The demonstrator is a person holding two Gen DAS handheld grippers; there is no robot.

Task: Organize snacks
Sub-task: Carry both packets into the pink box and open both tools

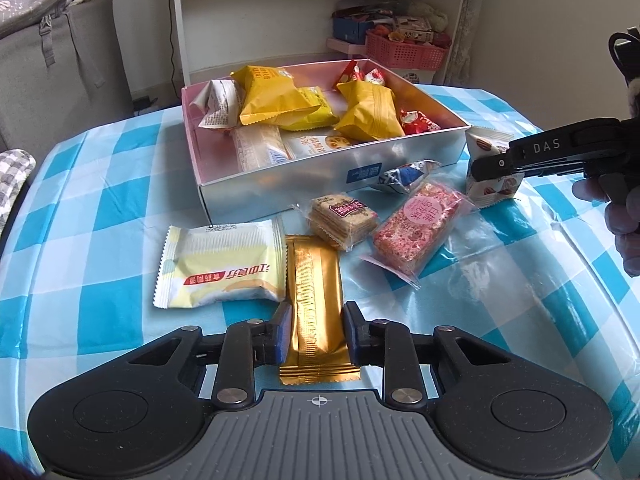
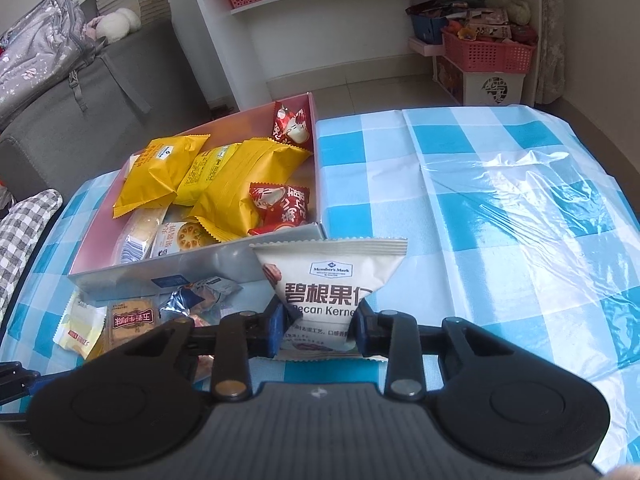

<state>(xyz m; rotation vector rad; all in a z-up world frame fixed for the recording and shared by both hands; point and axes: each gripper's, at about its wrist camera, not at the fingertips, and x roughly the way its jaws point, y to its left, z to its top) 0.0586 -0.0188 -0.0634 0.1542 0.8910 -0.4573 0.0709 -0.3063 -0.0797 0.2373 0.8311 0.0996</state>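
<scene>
Left wrist, gold bar between jaws

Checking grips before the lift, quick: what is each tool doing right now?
Left tool: closed on the gold wafer packet.
Right tool: closed on the white pecan packet.

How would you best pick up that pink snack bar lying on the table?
Take the pink snack bar across its narrow width at mid-length, coming from above. It lies flat and slanted, with the cracker pack close on one side, so tongs should straddle its long edges.
</scene>
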